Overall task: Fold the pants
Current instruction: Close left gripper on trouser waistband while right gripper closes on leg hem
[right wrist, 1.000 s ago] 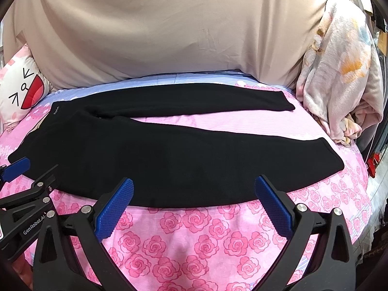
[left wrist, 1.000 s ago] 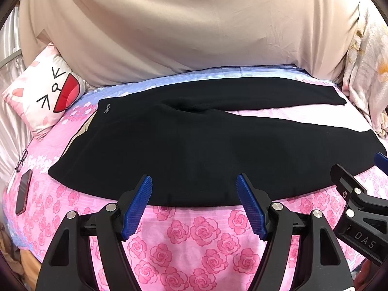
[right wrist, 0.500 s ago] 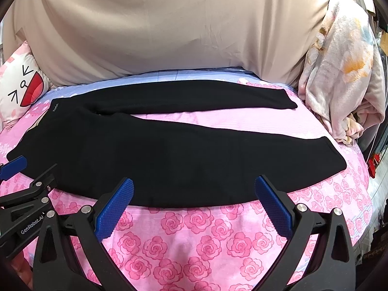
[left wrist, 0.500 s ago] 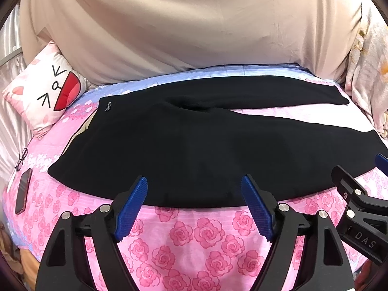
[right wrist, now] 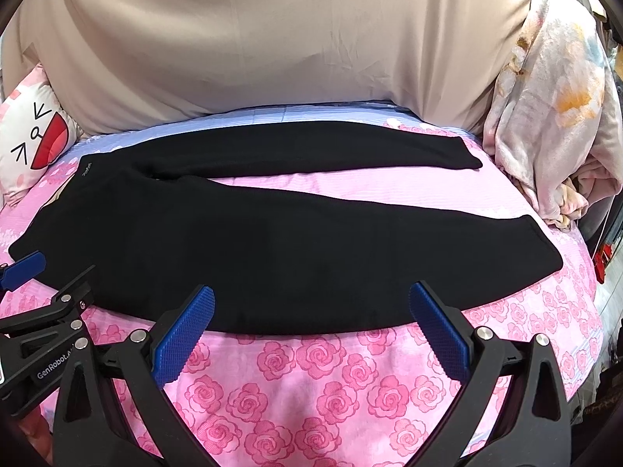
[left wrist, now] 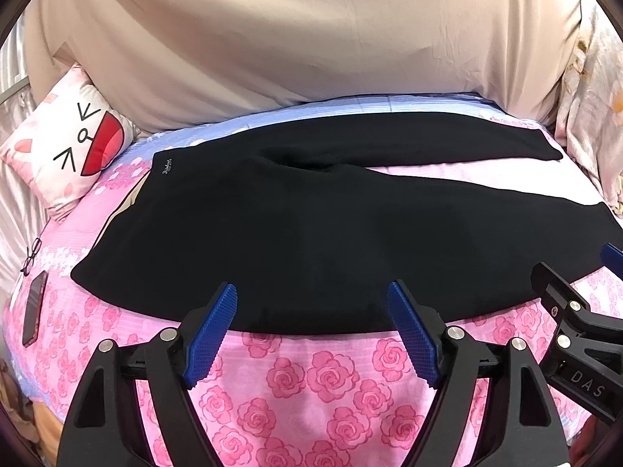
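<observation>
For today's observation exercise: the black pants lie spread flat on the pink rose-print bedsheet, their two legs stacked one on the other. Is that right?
Not quite. The black pants do lie flat on the pink rose-print bedsheet, but the legs are splayed apart, with sheet showing between them, as the right wrist view shows.

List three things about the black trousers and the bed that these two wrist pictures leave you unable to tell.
- Logo wording at the black trousers waistband: too small in both views.
- Near leg's hem: left wrist view, hidden behind the right tongs; the right wrist view shows it.
- Beige object beside the waistband: mostly covered by the trousers.

Pants on bed, pillow left
</observation>
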A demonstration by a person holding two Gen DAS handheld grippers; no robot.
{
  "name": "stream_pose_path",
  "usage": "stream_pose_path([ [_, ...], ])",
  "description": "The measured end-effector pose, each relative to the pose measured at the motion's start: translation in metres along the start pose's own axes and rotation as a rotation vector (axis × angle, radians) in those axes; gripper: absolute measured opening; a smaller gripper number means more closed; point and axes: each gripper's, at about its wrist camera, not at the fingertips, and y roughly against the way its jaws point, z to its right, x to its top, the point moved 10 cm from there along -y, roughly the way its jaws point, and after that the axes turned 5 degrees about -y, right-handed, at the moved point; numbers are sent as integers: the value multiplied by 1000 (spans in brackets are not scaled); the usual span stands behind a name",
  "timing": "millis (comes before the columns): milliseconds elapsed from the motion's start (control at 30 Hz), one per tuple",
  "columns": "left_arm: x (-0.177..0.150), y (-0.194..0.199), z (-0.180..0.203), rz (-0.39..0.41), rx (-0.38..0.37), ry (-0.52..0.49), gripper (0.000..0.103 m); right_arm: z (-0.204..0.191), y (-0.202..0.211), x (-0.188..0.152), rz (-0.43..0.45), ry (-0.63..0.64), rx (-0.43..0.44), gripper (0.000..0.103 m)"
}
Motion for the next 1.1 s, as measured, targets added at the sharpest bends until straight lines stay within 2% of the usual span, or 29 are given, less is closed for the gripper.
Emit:
stream_pose_path([
  [67, 1, -2, -1, 1, -18, 3, 87, 5, -4, 1, -2, 0, 16, 98],
  [200, 9, -10, -20, 17, -14, 20, 87, 28, -17, 16, -11, -11, 102, 98],
  [400, 43, -34, -78, 43, 52, 72, 86, 128, -56, 75, 28, -99, 123, 98],
  [533, 71, -66, -121, 22, 50, 108, 87, 202, -105, 134, 40, -164, 108, 98],
  [633, 97, -103, -163, -22, 101, 140, 87, 247, -156, 182, 9, -191, 89, 98],
  [800, 124, -148, -212, -57, 135, 222, 87, 289, -240, 237, -44, -148, 54, 98],
  [900, 136, -178, -236, -80, 136, 274, 87, 303, -279, 248, -86, -122, 41, 98],
  [967, 141, -199, -253, -113, 162, 298, 87, 310, -307, 250, -123, -96, 33, 98],
  [1033, 145, -215, -264, -135, 179, 297, 87, 313, -326, 249, -143, -47, -1, 98],
  [1100, 149, -229, -274, -148, 208, 283, 87, 311, -339, 245, -163, -29, 7, 98],
])
